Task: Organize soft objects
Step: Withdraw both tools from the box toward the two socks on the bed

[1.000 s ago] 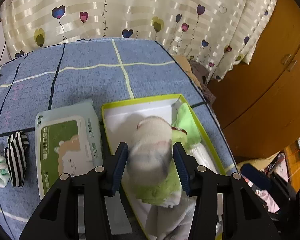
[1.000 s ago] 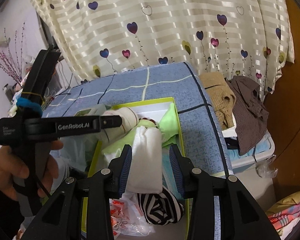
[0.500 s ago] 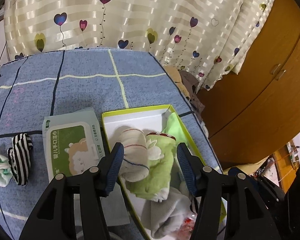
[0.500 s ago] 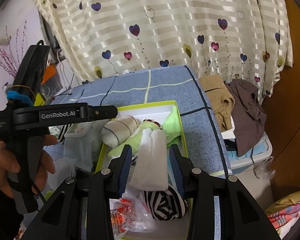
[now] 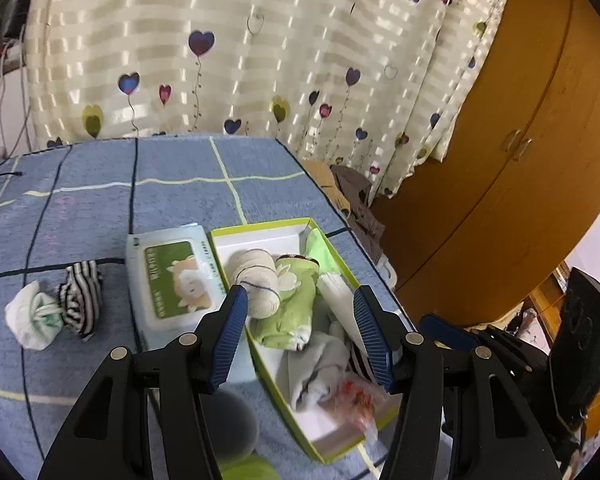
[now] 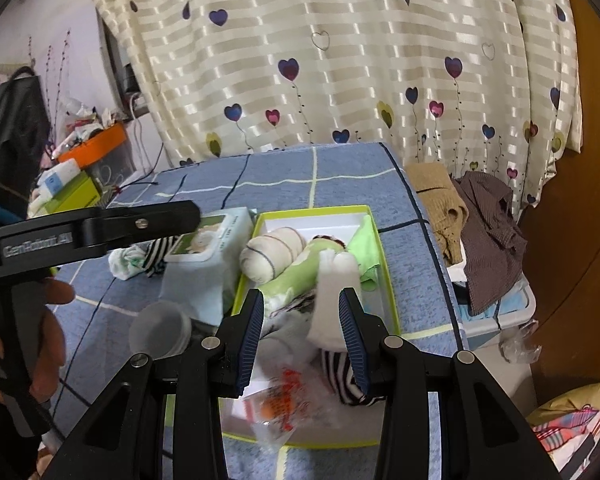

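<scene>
On a blue quilted bed cover w/ pale yellow and dark grid lines (image 5: 100,208) sits an open lime-green cardboard box w/ white inside (image 5: 260,227).

Left gripper (image 5: 300,336) hovers above the box's near half, jaws spread wide, nothing between the pads. The cream rolled sock w/ thin dark stripes (image 5: 256,280) lies in the box just beyond the left blue pad, resting against a light-green rolled cloth w/ a small animal print (image 5: 296,300). Nearer the camera in the box: a grey-white sock bundle (image 5: 320,364) and a crinkly clear wrapper w/ red-orange print (image 5: 356,396).

Right gripper (image 6: 302,336) is over the box's right side w/ a white rolled sock (image 6: 332,300) standing between its pads; the roll leans on the right pad, but a gap shows on the left side, so can't tell if it's truly clamped. Below it lies a black-and-white striped sock ball (image 6: 340,376).

Outside the box, touching its left wall: a white pack of wet wipes w/ green label (image 5: 172,276). Further left on the cover, a black-and-white striped sock roll (image 5: 82,296) and a white sock ball w/ mint trim (image 5: 32,316), touching each other. A translucent plastic cup (image 6: 160,332) lies near the pack's front corner. Behind everything hangs a cream striped curtain w/ heart balloons (image 5: 260,60).
</scene>
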`<action>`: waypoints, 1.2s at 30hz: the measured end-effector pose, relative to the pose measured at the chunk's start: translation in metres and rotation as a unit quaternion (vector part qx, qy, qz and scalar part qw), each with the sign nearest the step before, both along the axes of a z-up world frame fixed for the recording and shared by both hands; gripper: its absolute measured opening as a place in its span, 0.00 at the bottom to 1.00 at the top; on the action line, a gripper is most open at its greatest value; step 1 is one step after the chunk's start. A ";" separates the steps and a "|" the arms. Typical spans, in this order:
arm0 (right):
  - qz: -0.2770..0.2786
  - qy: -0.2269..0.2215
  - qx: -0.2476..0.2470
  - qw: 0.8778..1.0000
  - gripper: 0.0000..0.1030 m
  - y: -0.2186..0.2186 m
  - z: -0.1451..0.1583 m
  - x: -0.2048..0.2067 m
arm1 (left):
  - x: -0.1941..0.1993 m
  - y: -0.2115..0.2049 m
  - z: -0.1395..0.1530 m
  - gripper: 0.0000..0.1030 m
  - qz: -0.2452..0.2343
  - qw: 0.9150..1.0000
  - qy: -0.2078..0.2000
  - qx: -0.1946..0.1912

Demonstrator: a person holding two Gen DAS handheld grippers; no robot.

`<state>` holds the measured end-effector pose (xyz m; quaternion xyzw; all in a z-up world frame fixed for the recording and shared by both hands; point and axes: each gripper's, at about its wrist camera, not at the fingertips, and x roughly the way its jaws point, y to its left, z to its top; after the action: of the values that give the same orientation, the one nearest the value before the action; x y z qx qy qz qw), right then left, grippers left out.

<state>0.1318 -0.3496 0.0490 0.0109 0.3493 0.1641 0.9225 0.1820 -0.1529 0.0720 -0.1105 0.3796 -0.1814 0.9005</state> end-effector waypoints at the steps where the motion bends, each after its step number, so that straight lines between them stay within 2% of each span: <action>1: 0.002 -0.002 0.000 1.000 0.38 0.003 0.002 -0.004 | -0.006 0.002 0.003 0.55 0.001 1.000 -0.004 -0.002; 8: 0.016 -0.020 -0.004 1.000 0.42 0.022 0.018 -0.027 | -0.045 0.018 0.020 0.55 0.010 0.999 -0.037 -0.003; 16: 0.031 -0.025 -0.007 0.999 0.43 0.039 0.023 -0.047 | -0.079 0.043 0.023 0.55 0.045 0.997 -0.066 -0.005; 20: 0.036 -0.025 -0.006 0.999 0.43 0.046 0.022 -0.053 | -0.086 0.050 0.015 0.55 0.046 0.997 -0.060 -0.009; 27: 0.054 -0.015 -0.006 0.998 0.43 0.058 0.014 -0.060 | -0.099 0.065 -0.004 0.55 0.077 0.996 -0.043 -0.012; 36: 0.065 -0.003 -0.004 0.998 0.43 0.068 0.008 -0.057 | -0.103 0.076 -0.022 0.55 0.093 0.995 -0.021 0.009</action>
<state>0.0744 -0.2813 0.0567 -0.0164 0.3467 0.2227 0.9110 0.0789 -0.0764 0.0503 -0.1331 0.3500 -0.0957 0.9223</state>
